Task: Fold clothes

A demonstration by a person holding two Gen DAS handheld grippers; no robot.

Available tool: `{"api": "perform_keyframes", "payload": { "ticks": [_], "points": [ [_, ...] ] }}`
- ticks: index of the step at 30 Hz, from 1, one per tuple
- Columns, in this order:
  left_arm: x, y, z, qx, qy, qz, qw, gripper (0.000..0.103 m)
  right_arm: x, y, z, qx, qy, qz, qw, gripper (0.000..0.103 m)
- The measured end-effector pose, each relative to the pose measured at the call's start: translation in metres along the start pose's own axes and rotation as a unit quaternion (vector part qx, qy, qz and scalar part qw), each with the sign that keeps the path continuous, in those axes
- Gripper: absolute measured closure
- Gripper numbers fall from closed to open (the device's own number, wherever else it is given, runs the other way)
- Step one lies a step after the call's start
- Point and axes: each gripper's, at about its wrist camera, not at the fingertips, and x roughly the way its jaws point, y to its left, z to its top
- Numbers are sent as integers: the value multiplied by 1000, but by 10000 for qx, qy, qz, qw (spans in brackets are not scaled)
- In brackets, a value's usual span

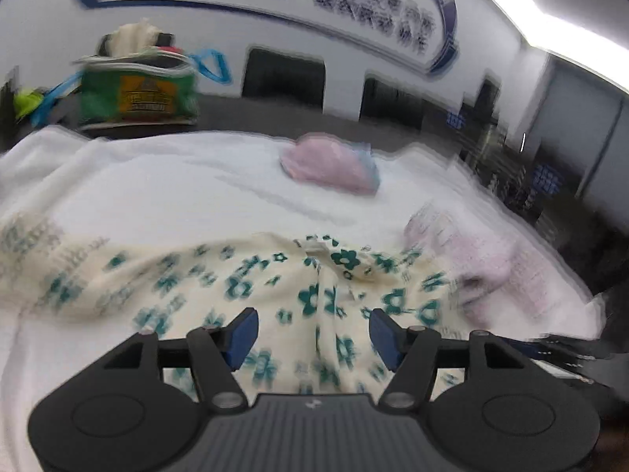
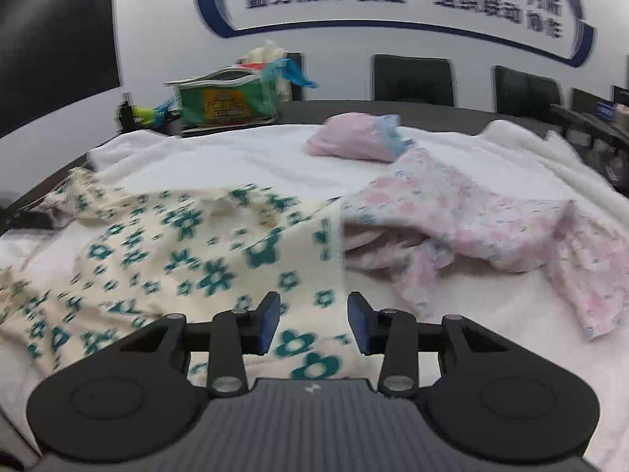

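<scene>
A cream garment with green flowers (image 1: 243, 287) lies crumpled on a white blanket (image 1: 177, 188); it also shows in the right wrist view (image 2: 188, 259). My left gripper (image 1: 313, 328) is open just above it, nothing between the fingers. My right gripper (image 2: 314, 316) is open over the garment's right edge. A pink floral garment (image 2: 471, 216) lies unfolded to the right, touching the cream one; it shows blurred in the left wrist view (image 1: 479, 259). A folded pink and blue bundle (image 2: 357, 139) sits farther back, also seen in the left wrist view (image 1: 334, 163).
A green bag (image 2: 228, 102) stuffed with items stands at the back left of the dark table (image 2: 334, 108), also in the left wrist view (image 1: 137, 94). Black chairs (image 2: 412, 78) line the far side by a white wall with blue lettering.
</scene>
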Motion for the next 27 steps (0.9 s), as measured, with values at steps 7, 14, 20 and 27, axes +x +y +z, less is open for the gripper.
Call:
{"api": "perform_keyframes", "payload": {
  "ticks": [7,14,20,27],
  "points": [
    [73,19,9,-743,418,-292,9959,101,8,4,-7,-138,-6,203,9997,64],
    [58,53,-12,-1494,30,-281,9884,95,14,8,-18,-240,23,321,9992,64],
    [17,44,-20,-1286,-560,-178,9900,56,-5,40,-15,-894,-335,863,9917,64],
    [-34,69,-48,-1491,-571,295,9867,56,9,83,1,-1495,-282,760,9854,82]
  ]
}}
